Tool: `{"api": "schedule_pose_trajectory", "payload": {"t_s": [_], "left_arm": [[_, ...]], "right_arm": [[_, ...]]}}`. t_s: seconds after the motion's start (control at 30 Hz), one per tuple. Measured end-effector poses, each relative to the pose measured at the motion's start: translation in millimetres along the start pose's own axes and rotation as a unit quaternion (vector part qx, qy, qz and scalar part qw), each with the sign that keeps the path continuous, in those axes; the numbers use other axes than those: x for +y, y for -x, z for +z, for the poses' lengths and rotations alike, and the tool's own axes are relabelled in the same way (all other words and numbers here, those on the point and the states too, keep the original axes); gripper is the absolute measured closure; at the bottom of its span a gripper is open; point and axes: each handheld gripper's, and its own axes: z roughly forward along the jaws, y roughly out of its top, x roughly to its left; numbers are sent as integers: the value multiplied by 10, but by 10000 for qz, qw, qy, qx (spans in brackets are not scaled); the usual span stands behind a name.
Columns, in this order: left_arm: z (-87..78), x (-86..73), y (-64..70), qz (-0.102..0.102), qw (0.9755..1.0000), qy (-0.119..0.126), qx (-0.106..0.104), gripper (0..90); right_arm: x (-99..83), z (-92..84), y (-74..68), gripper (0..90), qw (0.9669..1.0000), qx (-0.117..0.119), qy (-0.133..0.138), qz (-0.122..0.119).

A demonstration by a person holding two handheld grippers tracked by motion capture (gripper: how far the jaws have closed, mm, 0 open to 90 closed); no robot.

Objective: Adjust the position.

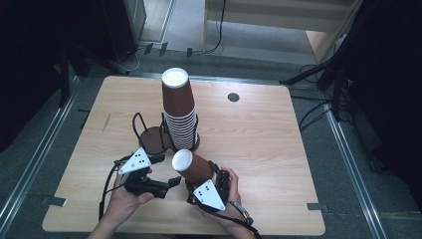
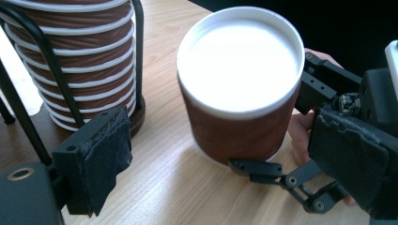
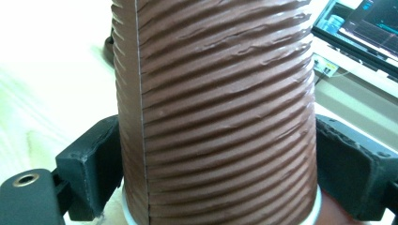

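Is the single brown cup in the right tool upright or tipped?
Tipped: the brown cup leans, white base toward the stack of cups, clamped near its rim by the right tool.

Right claw (image 1: 199,175) clamped, left claw (image 1: 171,172) open

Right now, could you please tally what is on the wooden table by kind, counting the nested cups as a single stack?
Stack of nested brown ribbed paper cups: 1
Single brown ribbed paper cup, clamped in the right gripper: 1
Black wire cup rack on round bases: 1
Handheld black two-jaw grippers, including the left gripper: 2
Total: 5
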Motion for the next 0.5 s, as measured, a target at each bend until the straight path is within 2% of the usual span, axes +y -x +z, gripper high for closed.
{"api": "schedule_pose_trajectory", "payload": {"t_s": [0.33, 0.37, 0.5], "left_arm": [[9, 15, 30, 7, 9999, -13, -102, 70], [6, 20, 36, 1, 9999, -5, -110, 80], [6, 22, 41, -5, 9999, -11, -118, 98]], "right_arm": [[8, -13, -41, 99, 9998, 91, 55, -158], [15, -17, -61, 98, 9995, 118, 86, -276], [27, -25, -92, 99, 9989, 171, 122, -414]]}}
